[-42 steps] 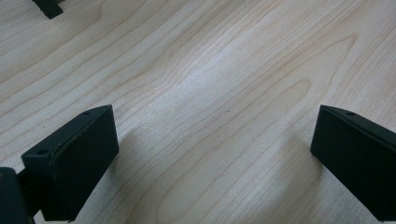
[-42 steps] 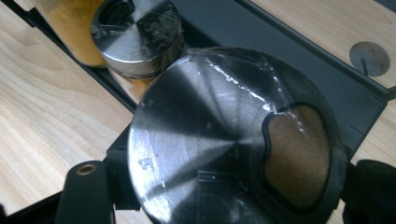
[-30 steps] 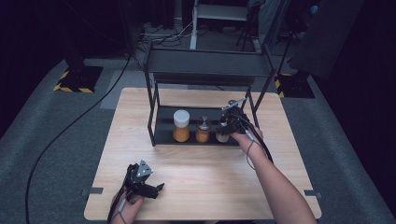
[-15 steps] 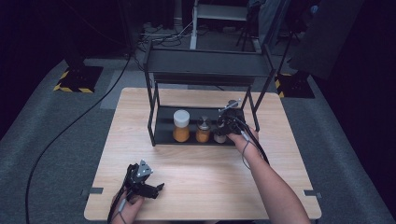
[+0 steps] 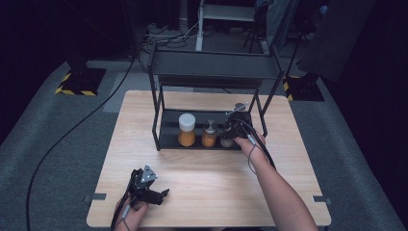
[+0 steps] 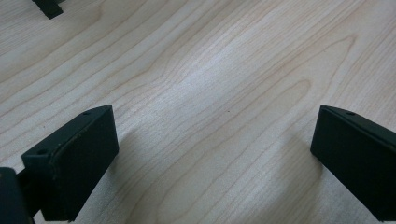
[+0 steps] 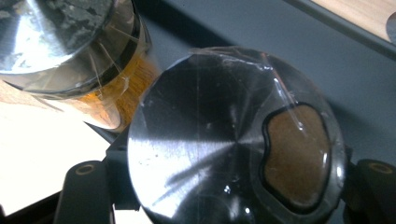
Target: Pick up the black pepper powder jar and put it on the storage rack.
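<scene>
Standing on the rack's lower shelf (image 5: 168,129) beside two fuller jars, the steel-lidded spice jar (image 7: 236,140) sits between the right gripper's (image 5: 230,131) jaws, which seem closed on it; placing looks nearly finished, with release left. The right gripper view reveals brown spice through the lid's window; the left gripper (image 5: 153,190) rests wide open over bare table (image 6: 210,93).

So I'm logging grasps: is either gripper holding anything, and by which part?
The right gripper clasps the metal-lidded spice jar by its sides just under the lid. The left gripper is open, holding nothing.
</scene>
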